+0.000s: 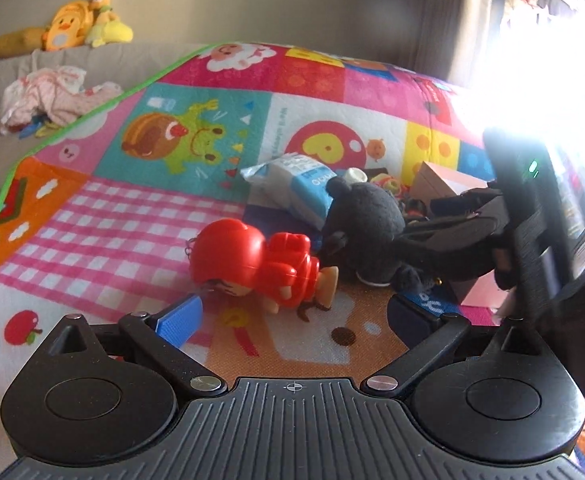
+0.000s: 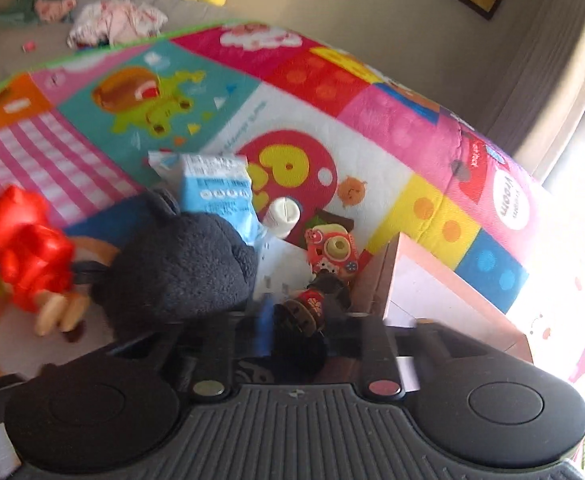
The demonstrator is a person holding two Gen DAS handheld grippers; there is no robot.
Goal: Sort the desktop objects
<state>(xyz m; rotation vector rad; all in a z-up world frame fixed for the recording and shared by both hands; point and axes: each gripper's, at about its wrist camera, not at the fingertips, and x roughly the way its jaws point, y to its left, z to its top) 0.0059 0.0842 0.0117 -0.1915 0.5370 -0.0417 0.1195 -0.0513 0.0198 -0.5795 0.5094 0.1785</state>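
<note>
I am holding my left hand-held gripper (image 1: 292,320) low over the mat (image 1: 132,216) with its jaws spread wide and nothing between them. The blue pads (image 1: 180,322) are sitting at the lower middle of the left wrist frame. Just above them the red figure (image 1: 260,264) is lying on its side on the mat, touching the dark plush (image 1: 366,216) at centre right.

My right hand-held gripper (image 2: 292,320) is sitting at the lower middle of the right wrist frame, blurred; its fingers (image 2: 266,326) are lying close together around dark plush fur and a small red charm (image 2: 308,308), but I cannot tell whether they are clamping anything. The plush fills the centre left of this frame, the red figure the left edge. Above the plush a blue-and-white pack (image 2: 220,196) is lying, with a white bottle (image 2: 284,216) just beside it and a toy camera (image 2: 332,252) below that. A pink box (image 2: 432,292) is standing at the right.
</note>
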